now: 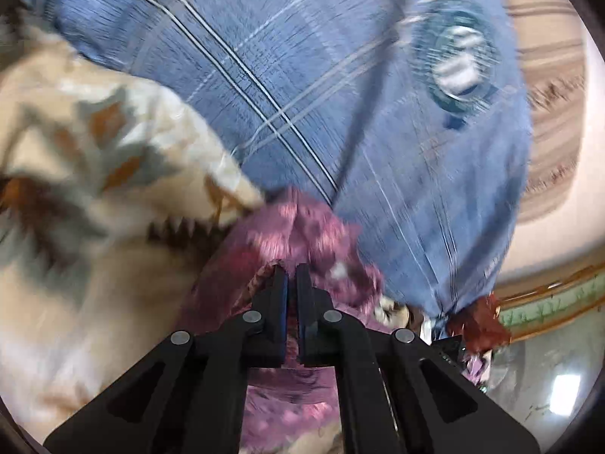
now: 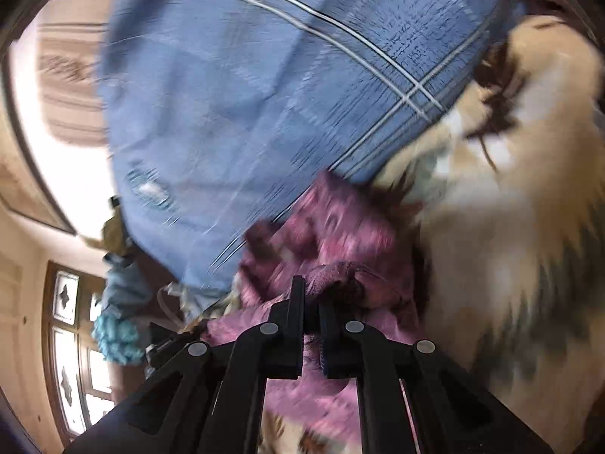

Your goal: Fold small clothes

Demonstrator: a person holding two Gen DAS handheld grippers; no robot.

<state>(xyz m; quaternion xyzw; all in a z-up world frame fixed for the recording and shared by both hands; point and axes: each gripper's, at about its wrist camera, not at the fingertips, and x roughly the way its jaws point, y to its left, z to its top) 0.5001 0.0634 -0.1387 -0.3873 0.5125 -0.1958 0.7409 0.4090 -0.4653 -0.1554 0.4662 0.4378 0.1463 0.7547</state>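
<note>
A small pink-purple patterned garment (image 1: 302,227) is held up between both grippers. My left gripper (image 1: 292,270) is shut on one edge of it; the cloth hangs below the fingers. My right gripper (image 2: 312,291) is shut on another bunched edge of the same garment (image 2: 329,227), which covers the right fingertip. Both views are blurred by motion.
A blue checked sheet (image 1: 302,75) lies behind the garment, also in the right wrist view (image 2: 245,94). A cream blanket with brown and grey pattern (image 1: 94,189) lies beside it (image 2: 510,227). A pile of other clothes (image 2: 117,302) sits at the left. A window (image 2: 72,340) shows low left.
</note>
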